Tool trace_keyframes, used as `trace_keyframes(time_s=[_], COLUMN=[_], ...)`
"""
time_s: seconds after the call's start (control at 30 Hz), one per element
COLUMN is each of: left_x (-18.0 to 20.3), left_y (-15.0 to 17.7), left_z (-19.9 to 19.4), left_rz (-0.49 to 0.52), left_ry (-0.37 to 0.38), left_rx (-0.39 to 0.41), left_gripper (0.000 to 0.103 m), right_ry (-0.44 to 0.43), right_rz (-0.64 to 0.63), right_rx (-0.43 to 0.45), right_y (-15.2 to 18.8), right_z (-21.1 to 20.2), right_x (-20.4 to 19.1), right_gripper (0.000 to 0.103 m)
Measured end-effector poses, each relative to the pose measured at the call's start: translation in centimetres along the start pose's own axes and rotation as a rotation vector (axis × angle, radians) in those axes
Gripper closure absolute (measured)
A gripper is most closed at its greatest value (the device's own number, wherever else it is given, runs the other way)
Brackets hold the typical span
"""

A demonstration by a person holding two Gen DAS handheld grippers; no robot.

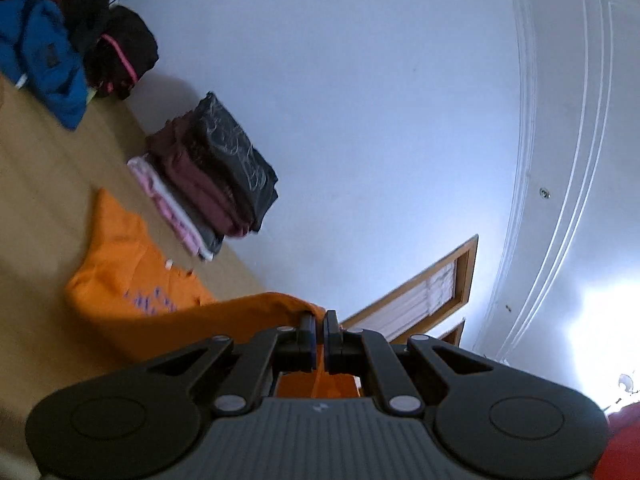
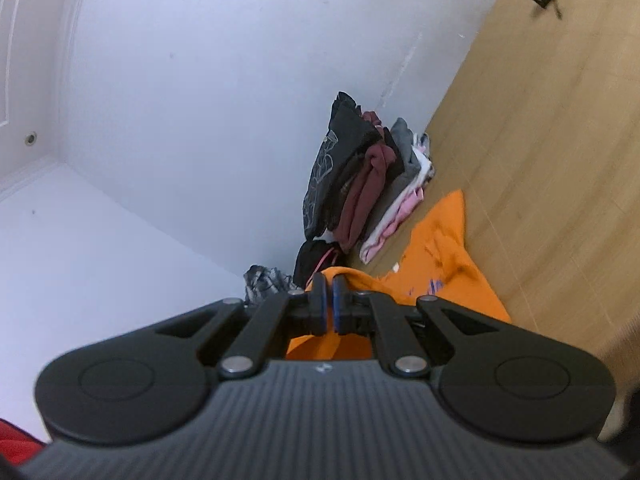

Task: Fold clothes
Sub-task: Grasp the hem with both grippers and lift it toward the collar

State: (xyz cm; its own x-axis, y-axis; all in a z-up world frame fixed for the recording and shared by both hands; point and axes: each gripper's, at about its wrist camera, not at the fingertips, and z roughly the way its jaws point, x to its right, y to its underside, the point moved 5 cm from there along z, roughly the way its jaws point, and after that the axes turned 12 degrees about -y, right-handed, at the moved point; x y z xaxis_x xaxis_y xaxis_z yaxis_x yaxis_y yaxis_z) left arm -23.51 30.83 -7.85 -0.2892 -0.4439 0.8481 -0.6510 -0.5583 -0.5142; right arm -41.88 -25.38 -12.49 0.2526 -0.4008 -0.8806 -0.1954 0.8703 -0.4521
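The orange T-shirt [image 1: 132, 280] was soft, light and floppy w/ purple print, partly lifted off the wooden floor [image 1: 36, 168] and sagging betw. your two holds, so you probably wanted grips at hem corners or shoulders, kept taut. Your left gripper [image 1: 320, 320] was clamped on one bunched edge, and your right gripper [image 2: 329, 286] was pinched on another edge. Just beyond sat the folded stack [image 2: 360, 184] against the white wall [image 2: 200, 100], w/ an unfolded pile [image 1: 60, 40] further along.

I can't read any text: the purple print on my orange shirt [image 1: 132, 280] is too blurred (letters, perhaps, but illegible).
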Motion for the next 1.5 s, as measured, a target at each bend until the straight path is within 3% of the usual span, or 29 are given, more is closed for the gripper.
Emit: trace_keyframes(time_s=[0.17,0.3,0.47,0.67,0.9,1.13,1.5], left_x=[-1.3,-3.5,-6.7,-10.6,-13.1,-14.8,-18.6], left_y=[-1.7,-3.7,-5.9,-8.5,-10.3,-11.6,-11.8], left_z=[5.9,10.5,15.8,21.1,24.5,26.0,28.7], left_rz=[-0.012,0.040,0.085,0.018,-0.005,-0.062,-0.138], left_ry=[-0.050,-0.201,-0.305,-0.315,-0.327,-0.317,-0.380], left_rx=[0.044,0.085,0.064,0.022,-0.064,-0.039,-0.042], left_gripper=[0.100,0.100,0.100,0.100,0.100,0.100,0.099], right_ry=[-0.020,0.009,0.046,0.100,0.121,0.100,0.153], right_rz=[-0.026,-0.007,0.016,0.098,0.167,0.162,0.181], right_rx=[-0.073,-0.151,-0.228,-0.168,-0.100,-0.085,-0.109], right_y=[-3.4,-6.5,-8.8,-9.4,-9.7,-10.4,-10.2], right_z=[6.3,11.5,16.7,19.6,21.5,23.0,26.0], right_x=[3.2,6.4,9.9,14.3,17.2,17.7,20.9], right_gripper=[0.097,0.097,0.097,0.097,0.097,0.097,0.096])
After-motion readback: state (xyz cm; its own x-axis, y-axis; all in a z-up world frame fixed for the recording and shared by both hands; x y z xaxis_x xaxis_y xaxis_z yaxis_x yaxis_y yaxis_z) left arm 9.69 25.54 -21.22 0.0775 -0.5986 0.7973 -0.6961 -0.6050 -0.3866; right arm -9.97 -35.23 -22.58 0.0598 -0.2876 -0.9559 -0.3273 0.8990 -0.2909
